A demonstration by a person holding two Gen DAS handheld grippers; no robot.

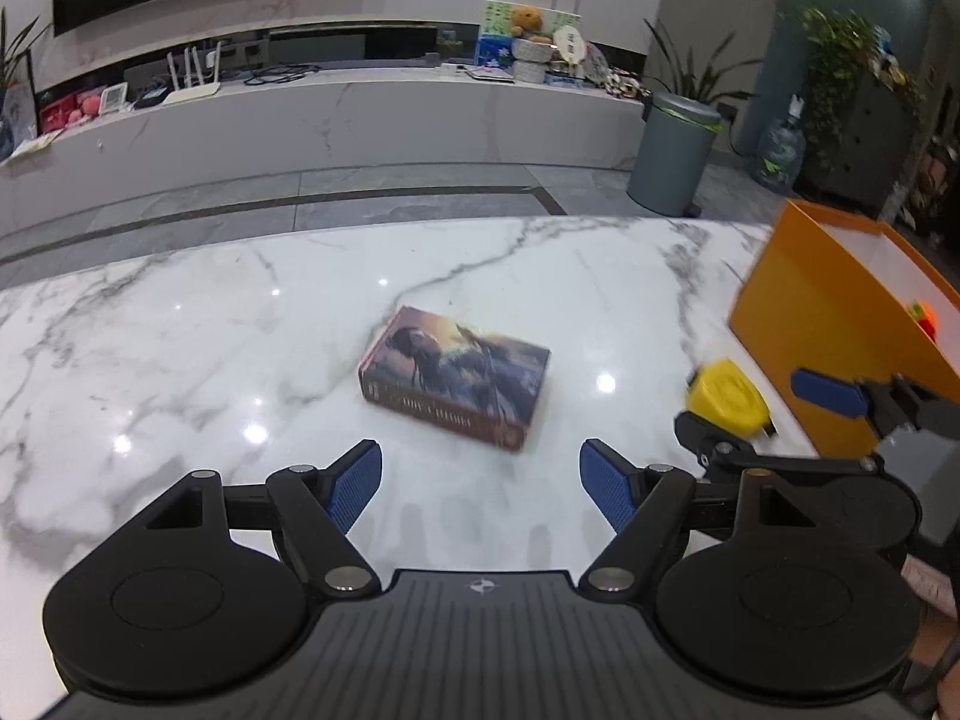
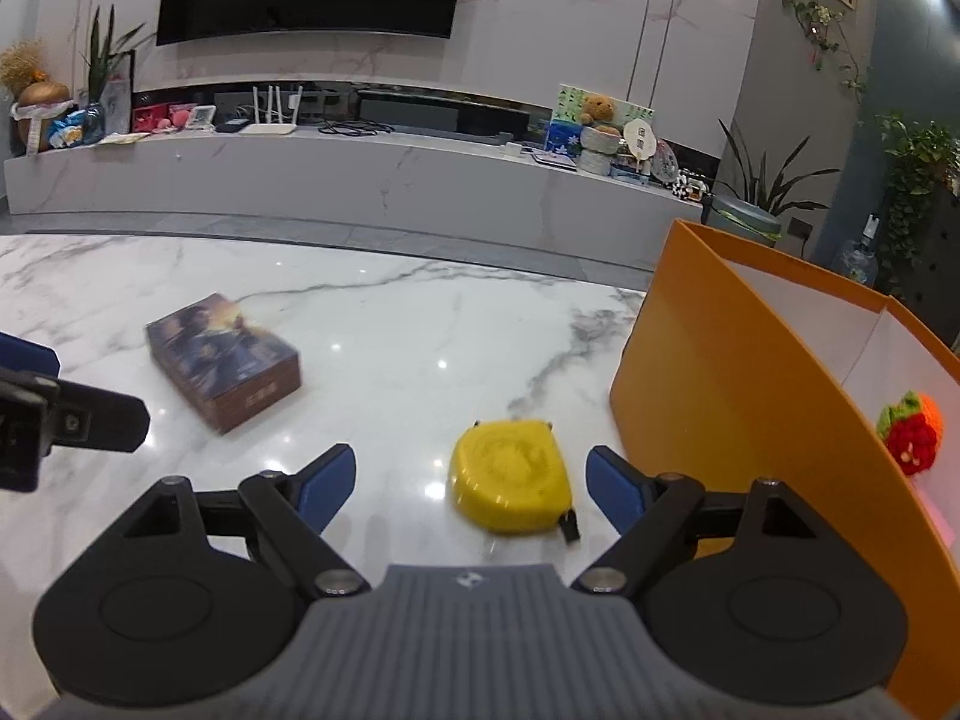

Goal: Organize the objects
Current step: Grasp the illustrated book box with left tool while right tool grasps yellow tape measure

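Inside orange box (image 2: 720, 372): red-orange knit toy (image 2: 912, 435); both grippers (image 1: 480, 489) (image 2: 468, 495) open, empty, yellow tape measure (image 2: 510, 474) outside.

Yellow tape measure (image 2: 510, 483) before open claw (image 2: 468, 489).

Book (image 2: 222, 360) left of tape (image 2: 510, 474); bin (image 2: 720, 396) right.

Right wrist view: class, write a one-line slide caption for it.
Open right gripper above a yellow tape measure on the marble table, beside an orange box.
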